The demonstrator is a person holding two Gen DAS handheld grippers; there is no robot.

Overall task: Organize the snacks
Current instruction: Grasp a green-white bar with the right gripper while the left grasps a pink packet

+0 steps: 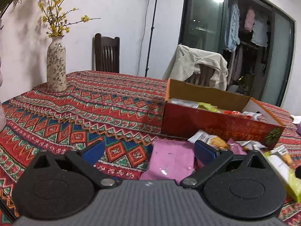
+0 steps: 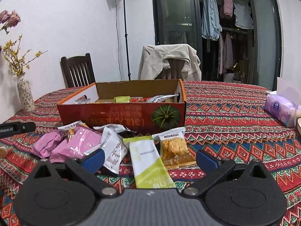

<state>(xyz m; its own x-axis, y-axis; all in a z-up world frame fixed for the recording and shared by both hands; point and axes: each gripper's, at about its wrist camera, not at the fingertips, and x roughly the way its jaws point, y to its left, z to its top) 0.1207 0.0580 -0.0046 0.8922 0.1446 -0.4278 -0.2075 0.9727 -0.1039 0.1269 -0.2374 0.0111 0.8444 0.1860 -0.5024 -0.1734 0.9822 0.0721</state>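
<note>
Both tools wide, empty: left tool (image 1: 148, 150) over pink packet (image 1: 169, 162); right tool (image 2: 149, 159) over green packet (image 2: 150, 162), near box (image 2: 120, 113).

Left gripper (image 1: 149, 151) is sitting low over the table, jaws spread wide, nothing between the blue fingertips (image 1: 94, 151). Both linkage arms are angling outward from the grey body, roughly level, no visible tilt.

Right gripper (image 2: 150, 159) is hovering in the same pose: jaws fully apart, blue fingertips (image 2: 206, 160) gripping nothing, pointing forward across the table toward its far edge.

In the right wrist view, a black bar is entering from the left edge; what it is cannot be told. No hands are showing in either view.
</note>
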